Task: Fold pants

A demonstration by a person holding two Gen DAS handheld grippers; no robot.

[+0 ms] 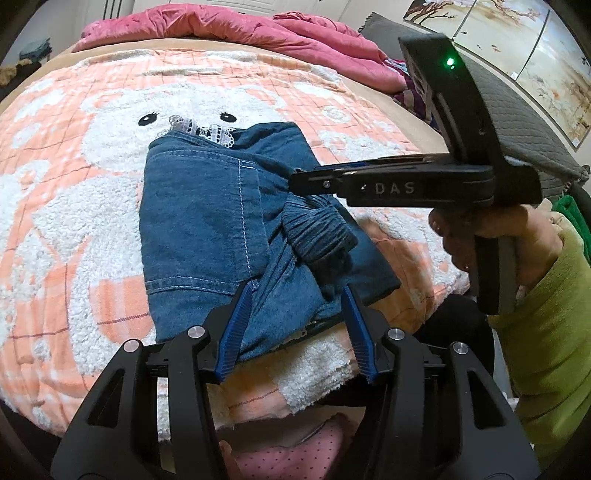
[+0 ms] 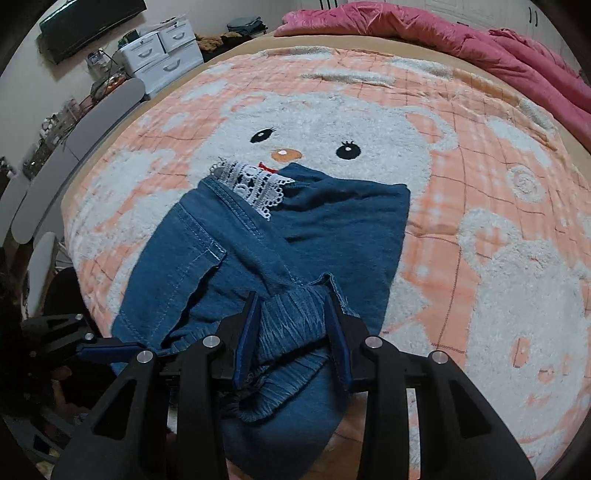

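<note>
The pants [image 2: 258, 280] near edge hidden under gripper.

Folded blue denim pants [image 2: 303, 236] mid-blanket, fluffy peach-and-white bunny blanket [image 2: 480, 229] bare to their right and beyond, crumpled pink quilt [image 2: 424, 33] along the far edge, right gripper [image 1: 295, 181] overhead.

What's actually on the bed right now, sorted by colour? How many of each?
Blue: 1, the folded denim pants with white lace trim
Peach and white: 1, the bear blanket
Pink: 1, the bunched comforter at the far edge
Black with blue pads: 2, the left gripper and right gripper over the pants
Total: 5
</note>
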